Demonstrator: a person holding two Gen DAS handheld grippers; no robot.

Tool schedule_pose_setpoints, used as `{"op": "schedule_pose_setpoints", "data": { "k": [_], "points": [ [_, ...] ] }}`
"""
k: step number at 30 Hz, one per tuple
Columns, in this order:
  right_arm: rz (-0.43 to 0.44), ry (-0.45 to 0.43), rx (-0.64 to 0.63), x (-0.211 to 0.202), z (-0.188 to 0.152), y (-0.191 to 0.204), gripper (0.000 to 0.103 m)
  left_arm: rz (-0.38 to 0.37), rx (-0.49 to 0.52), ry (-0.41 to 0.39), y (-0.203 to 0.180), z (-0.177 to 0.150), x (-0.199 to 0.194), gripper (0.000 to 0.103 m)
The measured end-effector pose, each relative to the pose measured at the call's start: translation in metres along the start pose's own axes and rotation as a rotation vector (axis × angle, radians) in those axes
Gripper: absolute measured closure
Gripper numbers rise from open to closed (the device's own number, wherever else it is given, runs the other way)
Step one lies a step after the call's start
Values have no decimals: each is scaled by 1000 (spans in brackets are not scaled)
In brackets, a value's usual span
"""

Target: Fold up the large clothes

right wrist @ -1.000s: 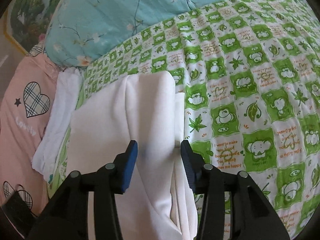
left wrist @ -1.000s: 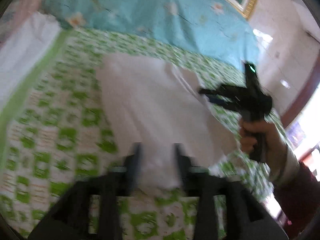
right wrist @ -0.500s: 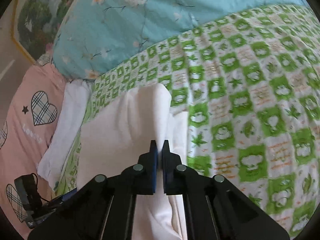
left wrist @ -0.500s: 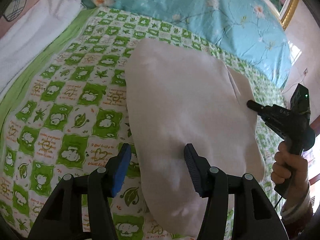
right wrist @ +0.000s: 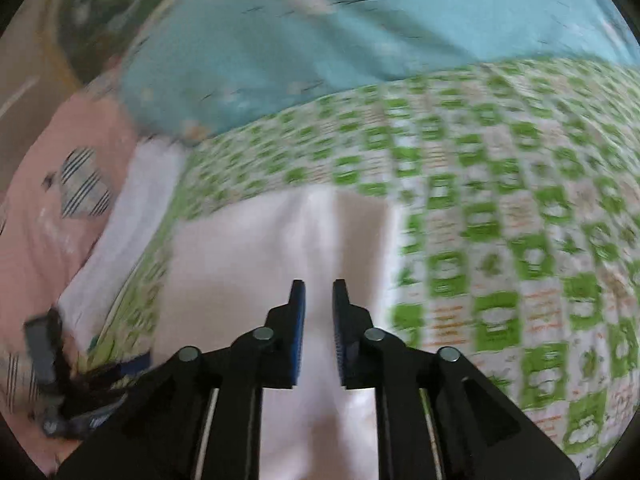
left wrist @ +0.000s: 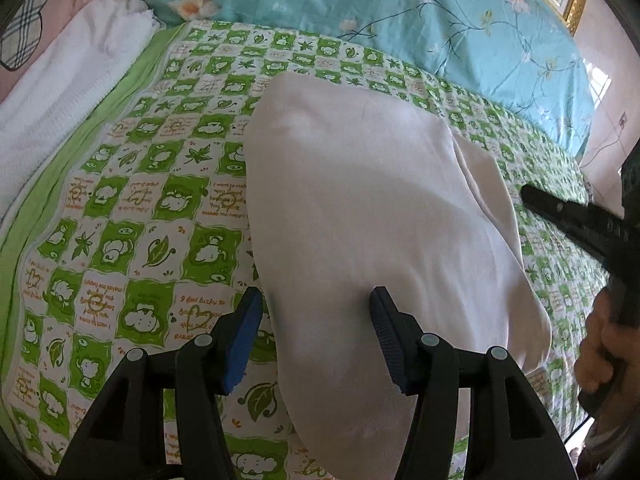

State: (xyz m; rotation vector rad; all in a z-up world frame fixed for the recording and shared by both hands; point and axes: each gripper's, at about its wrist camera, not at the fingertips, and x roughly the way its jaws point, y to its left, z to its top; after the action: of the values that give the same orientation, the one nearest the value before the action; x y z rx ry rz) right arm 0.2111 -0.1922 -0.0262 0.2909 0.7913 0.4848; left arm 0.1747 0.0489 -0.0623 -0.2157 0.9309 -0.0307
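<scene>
Straight ahead of my left gripper lies the folded white garment, its long axis running away from me along the line of the fingers, its near end passing between them and on below the claw. The jaws stand wide apart, blue pads on either side of the cloth's near left portion, gripping nothing; the left pad sits just off the garment's left edge over the green checked bedsheet, the right pad over the cloth itself.

My right gripper hangs over the same garment from the opposite side (this view is badly motion-blurred, so I trust it less). Its jaws are nearly together with a narrow gap showing between the pads, and I see no cloth caught in that gap. From the left wrist view the right gripper pokes in just beyond the garment's right edge, near but apart from it.

I judge that the next fold turns on that long axis: the near end lies closest to my left claw, already straddling the left edge, so the left is better placed to pinch and carry it toward the far end, by the blue floral quilt. A thinner layer peeks out on the far right side, which could slip askew when lifted.
</scene>
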Motion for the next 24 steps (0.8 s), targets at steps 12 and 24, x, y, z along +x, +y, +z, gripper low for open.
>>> {"op": "schedule_pose_setpoints", "data": {
  "k": [12, 24],
  "points": [
    [-51, 158, 52, 53, -30, -32, 103, 23, 24, -9, -4, -2, 4, 42],
    [-3, 87, 99, 27, -28, -25, 100, 45, 39, -12, -8, -2, 7, 41]
  ]
}}
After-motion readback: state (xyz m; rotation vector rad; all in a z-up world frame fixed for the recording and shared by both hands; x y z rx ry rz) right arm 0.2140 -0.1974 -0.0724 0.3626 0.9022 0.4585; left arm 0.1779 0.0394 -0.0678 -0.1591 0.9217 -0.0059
